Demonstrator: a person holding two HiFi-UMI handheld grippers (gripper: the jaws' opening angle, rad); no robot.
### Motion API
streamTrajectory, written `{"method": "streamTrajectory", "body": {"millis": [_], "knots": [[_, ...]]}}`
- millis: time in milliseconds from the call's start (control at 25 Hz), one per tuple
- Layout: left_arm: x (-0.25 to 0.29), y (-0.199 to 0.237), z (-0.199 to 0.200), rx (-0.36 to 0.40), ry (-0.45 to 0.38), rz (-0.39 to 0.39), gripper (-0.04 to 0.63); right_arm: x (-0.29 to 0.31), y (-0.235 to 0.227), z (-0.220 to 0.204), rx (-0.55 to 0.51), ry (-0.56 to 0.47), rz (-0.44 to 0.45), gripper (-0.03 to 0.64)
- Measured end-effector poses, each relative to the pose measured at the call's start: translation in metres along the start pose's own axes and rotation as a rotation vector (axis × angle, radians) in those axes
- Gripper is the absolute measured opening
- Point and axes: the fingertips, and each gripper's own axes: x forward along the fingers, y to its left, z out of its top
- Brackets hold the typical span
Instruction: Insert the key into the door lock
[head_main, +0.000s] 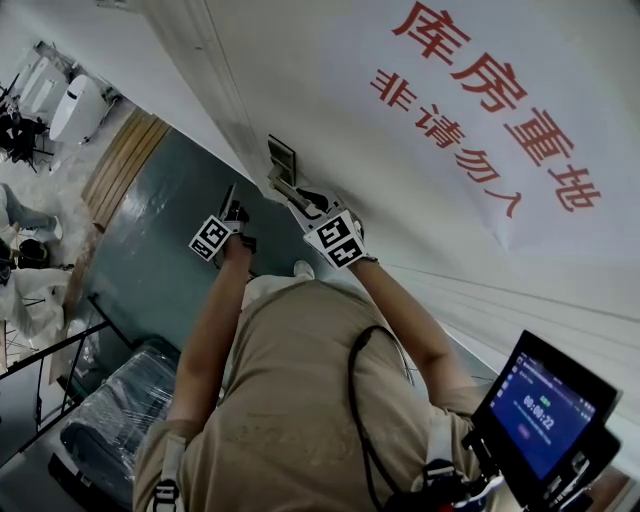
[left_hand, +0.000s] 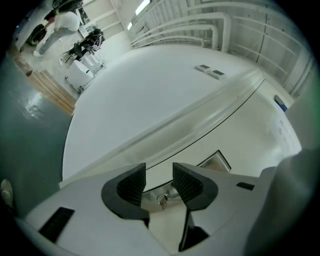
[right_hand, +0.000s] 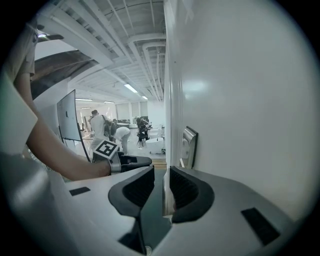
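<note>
- My left tongs (left_hand: 159, 171) are released: the jaws stand wide apart and nothing sits between the ribbed pads.
- Through that gap I see the key (left_hand: 162, 199) in the lock (left_hand: 154, 192). Its head sticks out of the silver face and it is clear of both pads.
- The lock is the only holder here, and the key is what it holds.
- My right tongs (right_hand: 161, 173) are also released, with a gap showing between the pads.
- A pale strip (right_hand: 168, 200) lies along the right pad, and the left pad is clear of it. I cannot tell what the strip is.
- A metal plate (right_hand: 189, 147) sits on the white door (right_hand: 240, 100), just past the right jaw.
- In the right gripper view, the left tongs and their marker cube (right_hand: 106, 149) hang left of the door's edge.
- From the head view, both tongs are close together at the door, below a sign (head_main: 490, 110) with red lettering.
- A plastic-wrapped bundle (head_main: 110, 410) lies on the teal floor (head_main: 160, 260) at lower left.
- A lit screen (head_main: 545, 410) shows at lower right.
</note>
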Motion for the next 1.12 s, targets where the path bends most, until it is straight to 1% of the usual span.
{"method": "streamTrajectory", "body": {"millis": [80,200,240,320,480,560,640,760,920,1120], "knots": [[-0.008,-0.009,0.006,0.029,-0.013,-0.01,0.161,-0.001,0.002,0.002,-0.001,-0.008,0.005,0.104],[-0.022,-0.03,0.019,0.045,-0.05,-0.049,0.161,-0.008,0.008,0.015,-0.007,-0.039,0.015,0.104],[-0.026,-0.039,0.023,0.063,-0.057,-0.061,0.161,-0.01,0.011,0.02,-0.011,-0.051,0.019,0.104],[-0.033,-0.056,0.029,0.129,-0.052,-0.079,0.161,-0.013,0.015,0.029,-0.021,-0.072,0.026,0.104],[-0.046,-0.089,0.04,0.31,-0.031,-0.09,0.161,-0.013,0.018,0.052,-0.024,-0.133,0.034,0.104],[-0.056,-0.102,0.044,0.378,-0.028,-0.088,0.161,-0.013,0.02,0.063,-0.016,-0.171,0.046,0.104],[-0.067,-0.112,0.048,0.427,-0.025,-0.086,0.161,-0.012,0.023,0.074,-0.007,-0.21,0.067,0.104],[-0.085,-0.12,0.051,0.455,-0.013,-0.085,0.161,-0.011,0.029,0.09,-0.011,-0.268,0.091,0.104],[-0.115,-0.122,0.056,0.485,-0.004,-0.033,0.161,-0.006,0.041,0.104,-0.031,-0.321,0.121,0.104],[-0.167,-0.122,0.072,0.489,-0.07,0.012,0.161,-0.002,0.071,0.115,-0.065,-0.338,0.163,0.104]]}}
